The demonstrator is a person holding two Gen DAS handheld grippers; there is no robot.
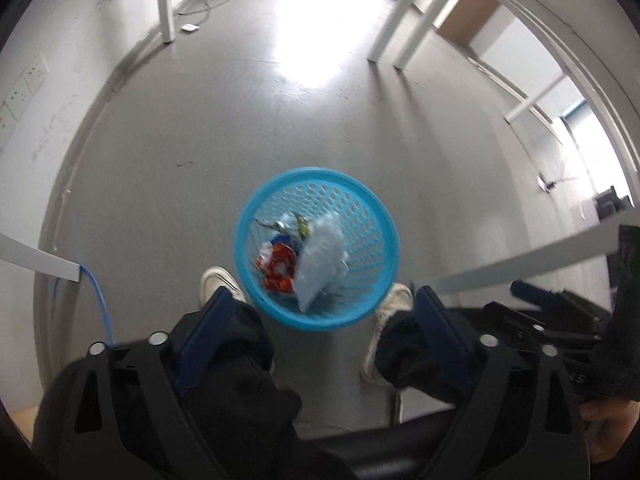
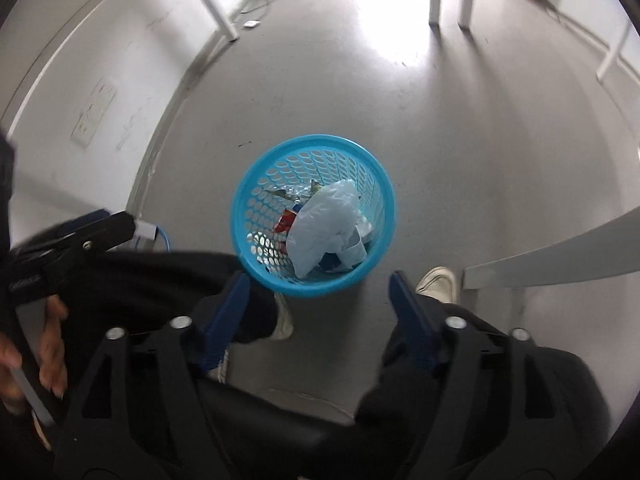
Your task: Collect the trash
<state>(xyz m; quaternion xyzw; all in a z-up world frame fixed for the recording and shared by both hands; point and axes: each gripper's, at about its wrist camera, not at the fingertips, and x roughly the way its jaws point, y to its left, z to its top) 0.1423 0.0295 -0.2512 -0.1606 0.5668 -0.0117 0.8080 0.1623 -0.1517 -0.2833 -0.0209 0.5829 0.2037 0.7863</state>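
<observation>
Item: blue mesh basket point(image 1: 316, 316) on floor between your shoes, holding pale plastic bag point(image 1: 320, 256) and red wrapper point(image 1: 280, 268) | left hand-held gripper point(image 1: 320, 316) released, empty | right hand-held gripper point(image 2: 320, 304) released, empty | advice: keep both above rim, fetch remaining trash.

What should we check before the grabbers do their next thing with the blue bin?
1. Left gripper open and holding nothing: ok.
2. Right gripper open and holding nothing: ok.
3. Round blue plastic mesh basket standing upright on the grey floor: ok.
4. Pale blue plastic bag inside the basket, not hanging over the rim: ok.
5. Red snack wrapper inside the basket: ok.
6. Any trash left to collect elsewhere: cannot tell; none shows on the visible floor, but the person's legs hide part of it.
</observation>
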